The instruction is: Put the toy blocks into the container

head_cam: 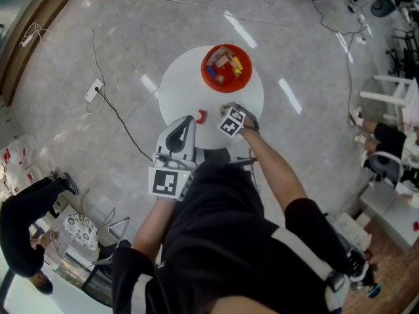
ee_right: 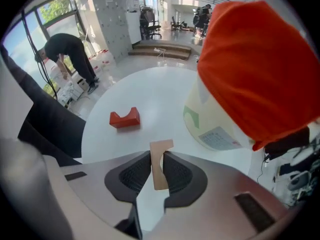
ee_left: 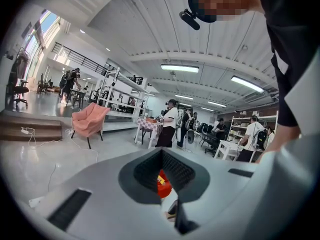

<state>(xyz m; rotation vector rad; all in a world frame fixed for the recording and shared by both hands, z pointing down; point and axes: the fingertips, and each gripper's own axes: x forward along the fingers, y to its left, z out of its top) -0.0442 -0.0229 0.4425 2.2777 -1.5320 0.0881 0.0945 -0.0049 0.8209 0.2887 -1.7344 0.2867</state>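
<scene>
A red container point(head_cam: 226, 82) holding several coloured blocks stands at the far side of the round white table point(head_cam: 180, 84). A red arch block point(head_cam: 201, 116) lies on the table near me, also seen in the right gripper view as the red arch block point(ee_right: 125, 118). My right gripper point(ee_right: 159, 156) points down at the table, shut on a thin tan wooden block point(ee_right: 161, 149), with the container point(ee_right: 255, 69) close on its right. In the head view the right gripper point(head_cam: 227, 108) hovers beside the arch block. My left gripper point(head_cam: 190, 119) rests at the table's near edge, tips together, holding nothing; the left gripper point(ee_left: 161, 154) faces the container point(ee_left: 162, 185).
Cables and a power strip point(head_cam: 93, 90) lie on the grey floor left of the table. A person in black point(head_cam: 29, 231) bends over at the lower left. White furniture point(head_cam: 393, 97) and another person's legs are at the right. More people stand far off point(ee_left: 170, 124).
</scene>
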